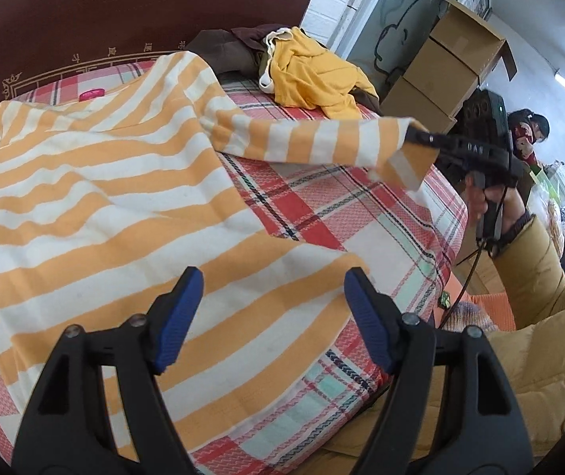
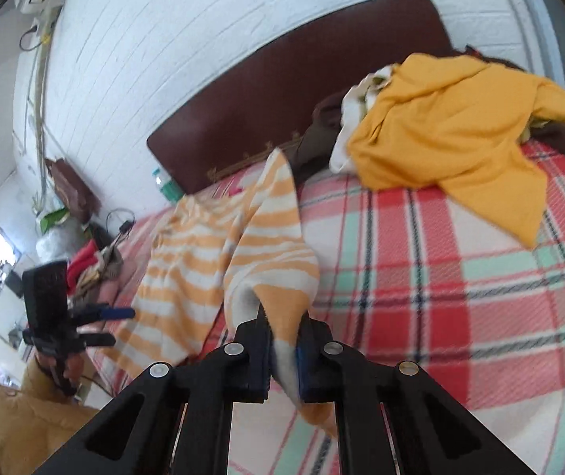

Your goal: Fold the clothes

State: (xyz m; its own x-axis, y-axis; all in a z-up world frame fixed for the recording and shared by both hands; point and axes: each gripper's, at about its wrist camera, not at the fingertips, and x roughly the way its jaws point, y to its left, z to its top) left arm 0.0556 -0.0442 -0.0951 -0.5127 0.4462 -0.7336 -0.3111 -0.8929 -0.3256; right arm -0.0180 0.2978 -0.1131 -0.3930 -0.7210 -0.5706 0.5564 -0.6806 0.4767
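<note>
While right gripper [image 2: 282, 356] pinched striped shirt [image 1: 116, 198] sleeve above plaid bed [image 1: 361, 213], left gripper [image 1: 274, 308] hung open.

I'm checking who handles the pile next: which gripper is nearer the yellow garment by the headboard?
Right. The right gripper, shut on the striped shirt's sleeve, sits just short of the yellow garment. The left gripper hangs open over the shirt's hem, farther back.

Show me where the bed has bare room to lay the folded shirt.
Bare plaid bedspread lies between the striped shirt and the yellow garment pile. The headboard corner is crowded; the shirt covers the opposite side.
</note>
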